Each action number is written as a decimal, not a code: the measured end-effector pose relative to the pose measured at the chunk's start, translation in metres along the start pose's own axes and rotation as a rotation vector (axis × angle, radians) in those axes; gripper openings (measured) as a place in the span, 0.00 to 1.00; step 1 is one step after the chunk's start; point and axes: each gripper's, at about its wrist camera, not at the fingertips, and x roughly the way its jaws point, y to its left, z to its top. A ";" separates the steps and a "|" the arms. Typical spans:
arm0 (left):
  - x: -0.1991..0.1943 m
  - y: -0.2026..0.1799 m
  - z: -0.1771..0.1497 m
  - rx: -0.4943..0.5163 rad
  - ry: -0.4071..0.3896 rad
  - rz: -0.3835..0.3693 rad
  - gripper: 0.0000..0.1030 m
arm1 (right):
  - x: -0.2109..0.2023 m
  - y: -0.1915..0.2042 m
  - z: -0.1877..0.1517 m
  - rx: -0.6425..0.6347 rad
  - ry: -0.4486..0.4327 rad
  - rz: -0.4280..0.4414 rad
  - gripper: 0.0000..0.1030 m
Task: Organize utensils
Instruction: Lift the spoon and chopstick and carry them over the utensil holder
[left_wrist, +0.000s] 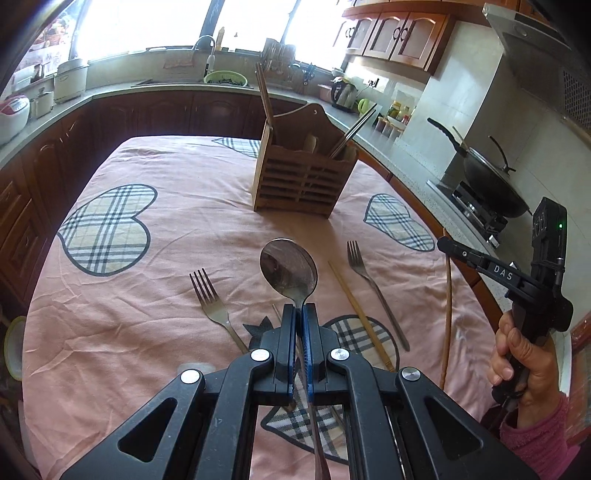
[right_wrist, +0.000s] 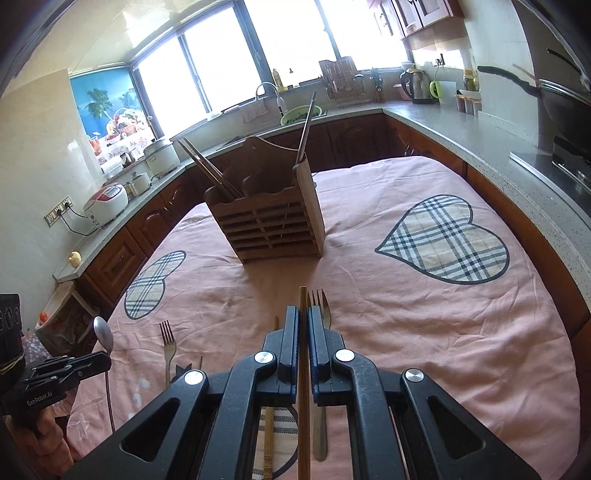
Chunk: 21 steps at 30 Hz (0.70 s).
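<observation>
Left tool (left_wrist: 299, 314): pressed together on the neck of a metal spoon (left_wrist: 289, 266); the bowl stands up past the fingertips at mid-frame, the handle runs back between the pads toward the lower edge
Right tool (right_wrist: 303, 314): pinching a single wooden chopstick (right_wrist: 303, 299), whose tip pokes just beyond the fingertips and whose shaft runs down to the bottom edge
Right tool, in the left view: at the right edge, held in a hand (left_wrist: 517, 354) with a pink sleeve, a long thin stick hanging from its tip
Left tool, in the right view: at the lower left, the spoon rising from its tip
Utensil holder (left_wrist: 304, 177): wooden, slatted front, standing upright on the worktop in the upper middle of both views, well apart from both tools; dark chopsticks lean out of its left compartment, metal ones out of its right
Worktop (left_wrist: 147, 295): covered with a pink cloth bearing plaid hearts
Left fork (left_wrist: 212, 306): lying flat on the cloth, left of the spoon, tines toward the holder
Right fork (left_wrist: 369, 284): lying flat, right of centre, tines toward the holder
Loose chopstick (left_wrist: 354, 306): pale wood, lying on the cloth between the spoon and the right fork
Surroundings: kitchen counter, sink and windows behind; a black wok (left_wrist: 491, 184) on the stove at the right of the left view
</observation>
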 end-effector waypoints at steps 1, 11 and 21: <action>-0.005 0.000 0.000 -0.005 -0.016 -0.005 0.02 | -0.003 0.002 0.001 -0.002 -0.010 0.004 0.04; -0.029 0.005 0.006 -0.042 -0.132 -0.043 0.02 | -0.027 0.018 0.013 -0.032 -0.083 0.031 0.04; 0.026 0.001 0.000 0.030 0.017 0.019 0.02 | -0.036 0.020 0.018 -0.035 -0.111 0.036 0.04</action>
